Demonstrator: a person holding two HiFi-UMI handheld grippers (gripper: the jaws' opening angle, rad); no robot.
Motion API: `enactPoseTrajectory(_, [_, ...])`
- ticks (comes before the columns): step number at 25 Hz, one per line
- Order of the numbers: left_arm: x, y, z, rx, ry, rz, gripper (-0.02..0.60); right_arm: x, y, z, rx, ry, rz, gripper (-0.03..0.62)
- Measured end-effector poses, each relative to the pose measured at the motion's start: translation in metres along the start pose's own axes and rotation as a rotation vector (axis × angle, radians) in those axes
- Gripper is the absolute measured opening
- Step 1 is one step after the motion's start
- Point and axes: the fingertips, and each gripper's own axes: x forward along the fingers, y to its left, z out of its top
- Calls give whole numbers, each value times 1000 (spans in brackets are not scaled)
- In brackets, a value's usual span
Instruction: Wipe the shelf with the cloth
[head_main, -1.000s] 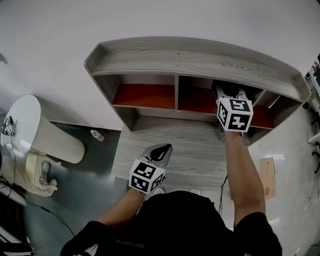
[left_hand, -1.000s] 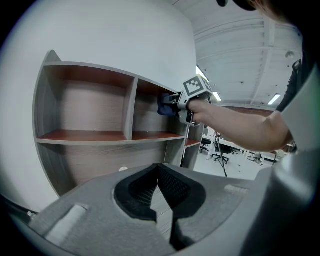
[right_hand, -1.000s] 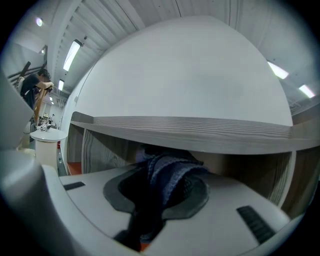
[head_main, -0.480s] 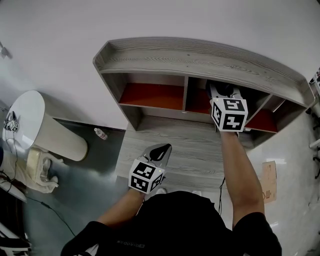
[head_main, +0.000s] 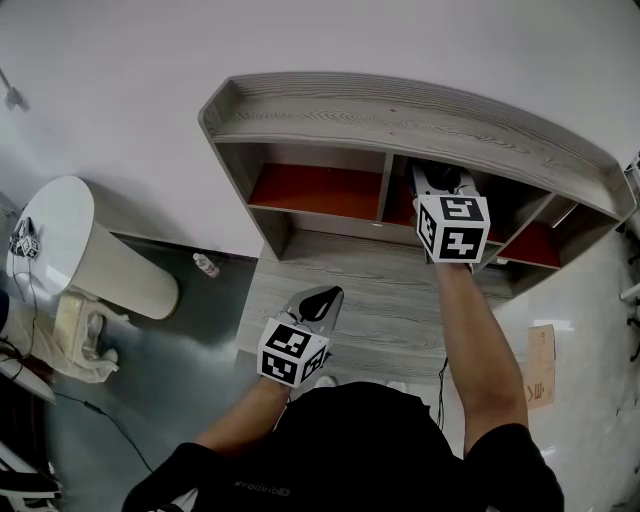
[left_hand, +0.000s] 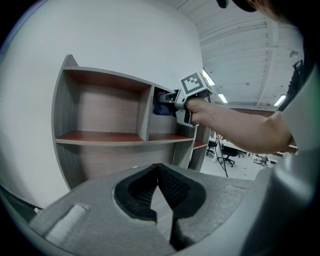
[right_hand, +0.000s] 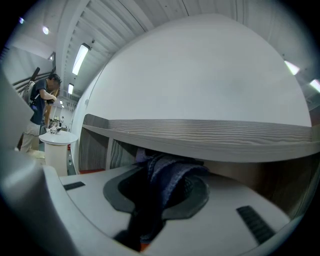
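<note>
right gripper (head_main: 443, 182): pinching crumpled dark blue cloth (right_hand: 167, 172) inside grey wooden shelf (head_main: 400, 115)
left gripper (left_hand: 162, 192): closed, empty
progress: looks mid-wipe, other cubbies probably left

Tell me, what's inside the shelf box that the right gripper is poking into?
The right gripper is in there, squeezing a blue cloth above the red floor of the shelf. The gripper covers the back of that box.
</note>
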Motion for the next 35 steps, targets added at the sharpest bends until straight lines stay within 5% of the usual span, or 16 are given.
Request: enactPoseTrajectory(35, [-6,15,2,4,-15,-29,8,6,26,2,7,5,9,97])
